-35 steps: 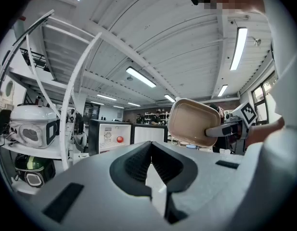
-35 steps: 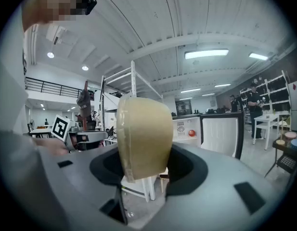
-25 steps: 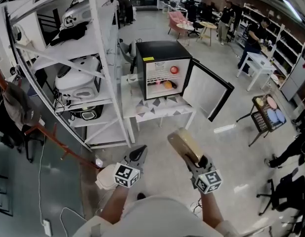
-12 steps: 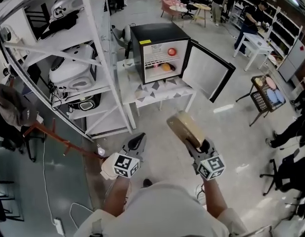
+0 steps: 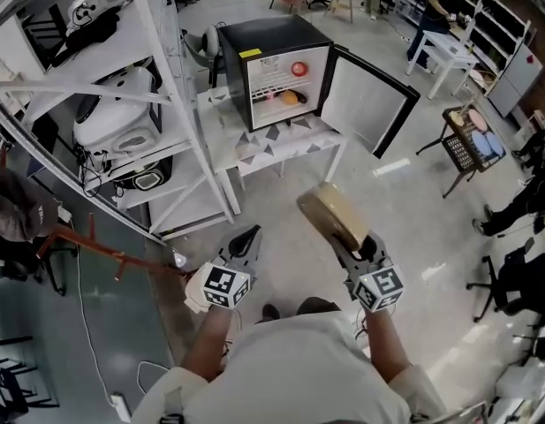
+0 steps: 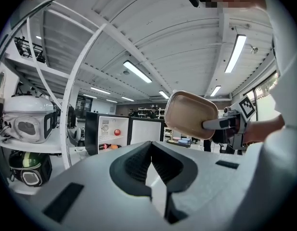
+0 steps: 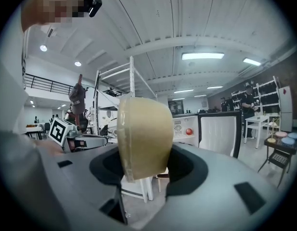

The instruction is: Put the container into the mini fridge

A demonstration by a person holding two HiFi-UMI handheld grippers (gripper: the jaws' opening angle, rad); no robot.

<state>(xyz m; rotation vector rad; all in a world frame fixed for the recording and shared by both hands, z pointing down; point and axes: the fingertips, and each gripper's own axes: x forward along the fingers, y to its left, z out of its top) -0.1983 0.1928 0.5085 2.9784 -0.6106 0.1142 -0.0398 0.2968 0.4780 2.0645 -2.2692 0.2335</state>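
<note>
The container (image 5: 332, 215), a tan oblong tub, is gripped on edge by my right gripper (image 5: 352, 238), which is shut on it at waist height over the floor. In the right gripper view the container (image 7: 143, 138) stands upright between the jaws of the right gripper (image 7: 144, 171). My left gripper (image 5: 246, 236) hangs beside it with jaws shut and nothing in them; in the left gripper view the left gripper (image 6: 151, 160) shows them closed. Ahead, the black mini fridge (image 5: 270, 64) stands on a low white table (image 5: 285, 146) with its door (image 5: 365, 100) swung open to the right.
A red apple (image 5: 298, 68) and an orange fruit (image 5: 290, 98) lie inside the fridge. A white shelving rack (image 5: 122, 122) with rice cookers stands at the left. A black cart (image 5: 471, 144) is at the right. People, desks and chairs are further back.
The fridge and table have slid up and left in the head view. Both grippers keep the same pose, the container still in the right one.
</note>
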